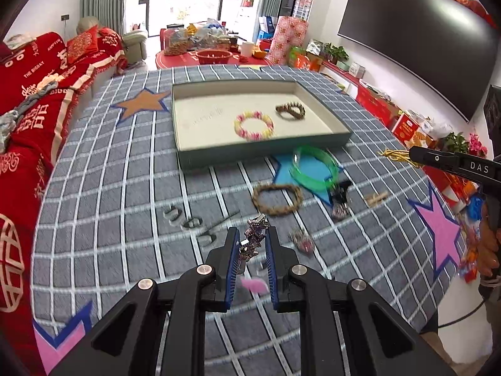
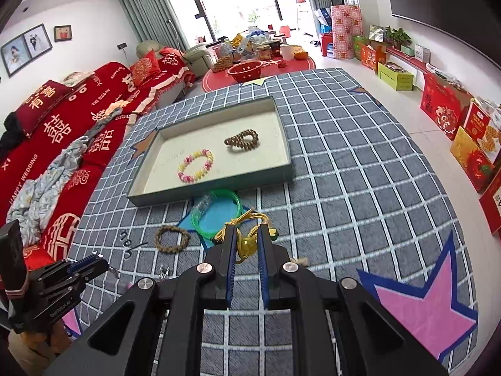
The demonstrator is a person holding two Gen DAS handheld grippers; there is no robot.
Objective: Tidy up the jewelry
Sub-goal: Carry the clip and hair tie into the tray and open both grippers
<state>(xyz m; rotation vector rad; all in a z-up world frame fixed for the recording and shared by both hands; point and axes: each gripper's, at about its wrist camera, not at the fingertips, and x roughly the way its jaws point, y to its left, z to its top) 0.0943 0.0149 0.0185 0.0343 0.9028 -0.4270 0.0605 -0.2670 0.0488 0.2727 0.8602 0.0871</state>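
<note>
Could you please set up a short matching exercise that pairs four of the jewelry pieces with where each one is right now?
Things:
1. pink and yellow bracelet
2. green hoop
3. silver ornament
4. yellow cord piece

Places:
A. held in the right tool
B. lying in the tray
C. held in the left tool
D. on the tablecloth, just outside the tray

Pairs: 1-B, 2-D, 3-C, 4-A

- You have a grey checked tablecloth point(image 2: 344, 163) with pink stars underneath.
- To your left runs a red sofa point(image 2: 78, 119).
- Ahead, a red colander point(image 2: 245, 71) sits on the floor.
- A dark screen point(image 1: 416, 40) hangs on your right.
</note>
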